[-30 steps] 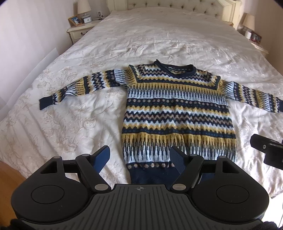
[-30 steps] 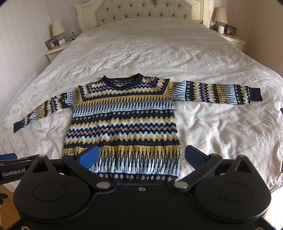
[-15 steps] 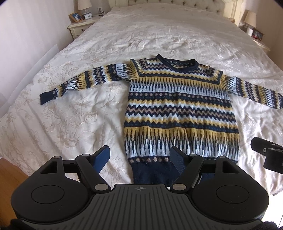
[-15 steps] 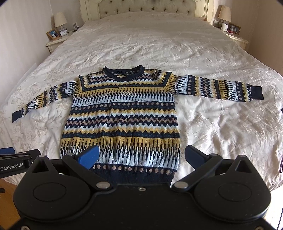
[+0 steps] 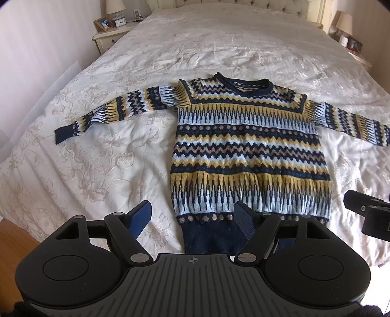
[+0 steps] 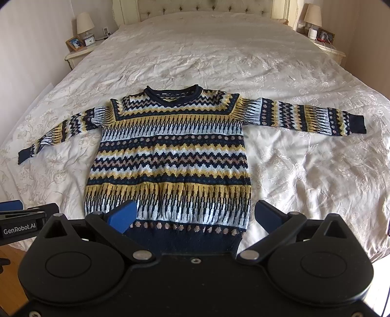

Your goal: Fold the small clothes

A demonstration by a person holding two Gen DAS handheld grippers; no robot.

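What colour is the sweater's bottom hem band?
Plain dark navy hem band on the sweater; the right wrist view shows it best.

A navy, yellow and pale-blue patterned sweater (image 6: pixel 170 156) lies flat, sleeves outspread, just ahead of both tongs.

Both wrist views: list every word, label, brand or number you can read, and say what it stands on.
"GenRobot.AI": white print on the black body of the left tongs, at the left edge of the right wrist view.
Neck label inside the sweater collar: too small to read.
Clock on the nightstand: face too blurred to read.
Nothing else is legible.
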